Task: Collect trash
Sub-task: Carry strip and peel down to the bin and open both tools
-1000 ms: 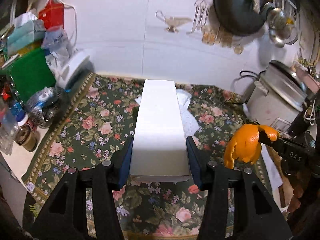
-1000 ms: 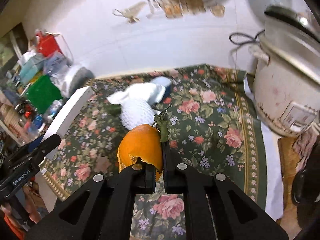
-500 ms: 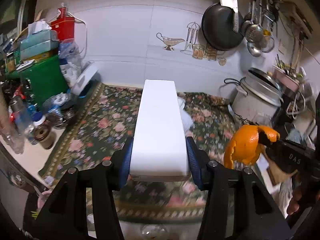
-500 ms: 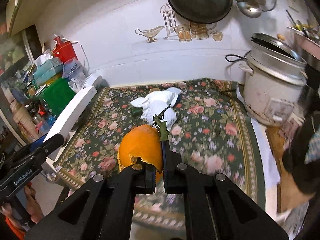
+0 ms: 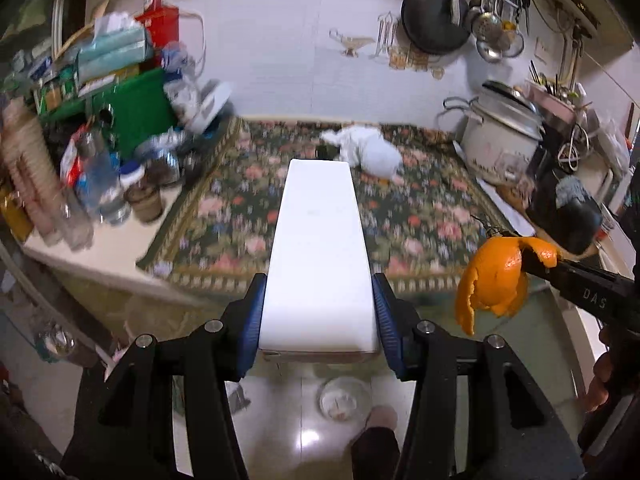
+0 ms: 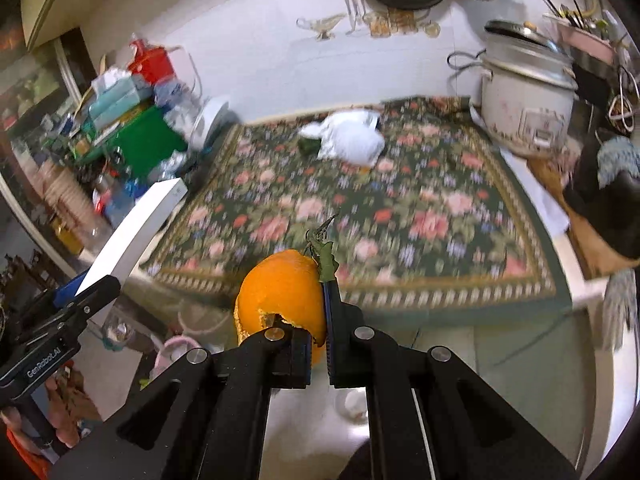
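Between your left gripper (image 5: 318,316) pads sits a long white box (image 5: 320,248), clamped across its near end and jutting out toward 12 o'clock over the edge of the worktop (image 5: 100,248). Your right gripper (image 6: 318,354) is pinched shut on an orange peel (image 6: 282,296), which in the left wrist view hangs at 3 o'clock of the box, well clear of it.

Both pieces of trash are off the floral cloth (image 6: 400,216) and out over the floor (image 5: 288,420), so the step in hand looks like the carry to a bin. No bin shows clearly; a round pale object (image 5: 344,400) on the floor at 6 o'clock is too blurred to name. Find the container first, then bring one load over it at a time. Keep the box level, since its far end reaches well ahead of you and could clip the bottles (image 5: 96,184) at 9 o'clock. Let go of the peel only when it is right above the opening: it is light and curled, and may cling to a pad.

Look at the peel: a bright orange cup, torn at the rim, with a small green leaf and stem (image 6: 326,258) at its top. By contrast the box is plain, matte and rigid. More trash, likely a crumpled white wrapper (image 6: 352,140), lies at 12 o'clock on the cloth.
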Available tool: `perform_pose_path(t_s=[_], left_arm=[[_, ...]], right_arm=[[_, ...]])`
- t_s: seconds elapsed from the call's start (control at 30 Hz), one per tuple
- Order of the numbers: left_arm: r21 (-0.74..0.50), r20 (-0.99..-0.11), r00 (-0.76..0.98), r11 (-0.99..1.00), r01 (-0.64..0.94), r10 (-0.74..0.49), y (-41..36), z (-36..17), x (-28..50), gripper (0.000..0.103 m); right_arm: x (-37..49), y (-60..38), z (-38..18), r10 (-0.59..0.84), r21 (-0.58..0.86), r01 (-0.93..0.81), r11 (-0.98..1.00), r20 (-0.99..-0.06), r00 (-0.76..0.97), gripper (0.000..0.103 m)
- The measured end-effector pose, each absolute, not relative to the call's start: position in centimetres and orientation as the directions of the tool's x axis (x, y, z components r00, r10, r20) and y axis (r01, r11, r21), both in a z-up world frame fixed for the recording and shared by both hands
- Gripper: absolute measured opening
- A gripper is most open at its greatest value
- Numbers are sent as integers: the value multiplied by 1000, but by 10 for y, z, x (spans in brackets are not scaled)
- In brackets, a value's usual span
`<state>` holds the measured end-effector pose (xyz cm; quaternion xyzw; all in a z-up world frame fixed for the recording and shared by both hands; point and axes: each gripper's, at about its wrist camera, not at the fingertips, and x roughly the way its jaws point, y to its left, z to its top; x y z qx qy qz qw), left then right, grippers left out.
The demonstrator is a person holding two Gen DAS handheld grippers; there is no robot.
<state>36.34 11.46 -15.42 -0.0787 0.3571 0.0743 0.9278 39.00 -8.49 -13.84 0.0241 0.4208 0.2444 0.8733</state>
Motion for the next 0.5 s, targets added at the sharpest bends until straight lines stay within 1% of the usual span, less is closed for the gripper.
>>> perform_pose_path(t_s=[0.3,0.5], left_arm=[[-151,-758,652,972,-183,5,102,-203,336,50],[-154,-817,576,969,-192,-16,85,-251,344,50]], right_arm=[[349,-84,-175,403,228,-399,888,-803,439,5],[349,-96,-221,383,248,-367,896,-851,360,5]])
